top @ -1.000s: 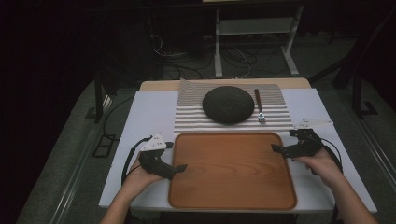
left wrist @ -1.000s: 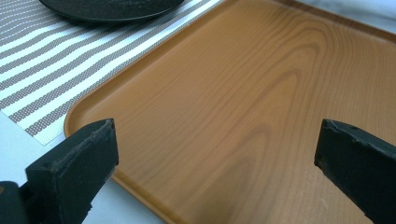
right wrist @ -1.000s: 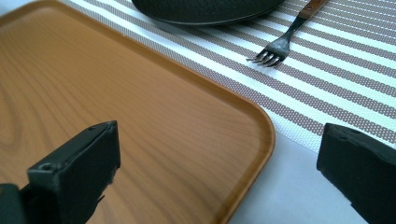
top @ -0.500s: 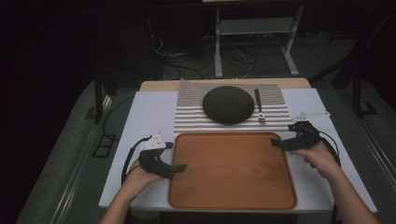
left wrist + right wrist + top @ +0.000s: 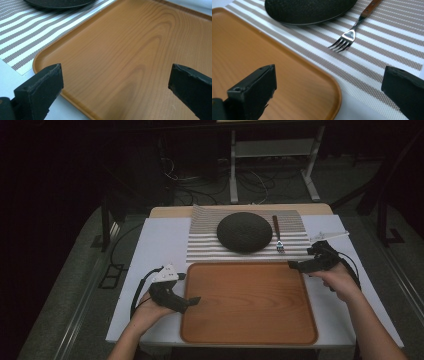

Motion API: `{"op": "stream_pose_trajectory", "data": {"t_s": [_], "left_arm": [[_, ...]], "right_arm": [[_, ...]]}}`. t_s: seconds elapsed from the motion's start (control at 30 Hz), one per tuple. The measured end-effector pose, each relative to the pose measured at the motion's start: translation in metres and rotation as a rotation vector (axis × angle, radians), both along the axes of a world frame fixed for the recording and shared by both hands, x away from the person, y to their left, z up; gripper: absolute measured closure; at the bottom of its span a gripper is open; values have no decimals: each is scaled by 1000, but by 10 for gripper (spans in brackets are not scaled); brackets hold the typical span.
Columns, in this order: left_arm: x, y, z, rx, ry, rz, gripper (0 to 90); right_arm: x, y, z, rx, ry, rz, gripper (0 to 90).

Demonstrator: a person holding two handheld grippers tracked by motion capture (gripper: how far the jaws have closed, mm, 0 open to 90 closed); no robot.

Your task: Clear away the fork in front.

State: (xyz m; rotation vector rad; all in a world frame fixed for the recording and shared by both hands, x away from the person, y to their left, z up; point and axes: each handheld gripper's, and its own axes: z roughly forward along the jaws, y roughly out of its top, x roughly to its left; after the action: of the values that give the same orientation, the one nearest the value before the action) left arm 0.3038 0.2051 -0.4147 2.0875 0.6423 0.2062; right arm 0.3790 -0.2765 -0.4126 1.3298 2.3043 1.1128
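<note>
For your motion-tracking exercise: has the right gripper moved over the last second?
Yes. In the high view the right gripper has shifted away from the person, toward the fork, judged against the far right corner of the tray. Its jaws stand open.

No writing, label, brand, number or sign can be read anywhere here.
</note>
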Motion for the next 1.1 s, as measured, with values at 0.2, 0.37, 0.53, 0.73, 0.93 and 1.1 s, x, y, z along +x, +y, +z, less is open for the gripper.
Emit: {"op": "stream_pose_trajectory", "data": {"t_s": [0.2, 0.37, 0.53, 0.73, 0.93, 1.1], "left_arm": [[-1, 1, 1, -3, -13, 7, 0], [-1, 1, 1, -4, -16, 14, 0], [-1, 1, 2, -3, -20, 12, 0], [-1, 2, 2, -6, -21, 10, 0], [-1, 2, 2, -15, -19, 13, 0], [-1, 3, 3, -21, -24, 13, 0]], "right_arm": [[11, 2, 3, 1, 7, -19, 2], [27, 6, 4, -9, 20, -33, 6], [41, 10, 9, -38, 30, -41, 7], [55, 14, 14, -57, 41, -50, 8], [69, 18, 15, -71, 59, -56, 8], [84, 23, 15, -84, 84, -71, 21]]}}
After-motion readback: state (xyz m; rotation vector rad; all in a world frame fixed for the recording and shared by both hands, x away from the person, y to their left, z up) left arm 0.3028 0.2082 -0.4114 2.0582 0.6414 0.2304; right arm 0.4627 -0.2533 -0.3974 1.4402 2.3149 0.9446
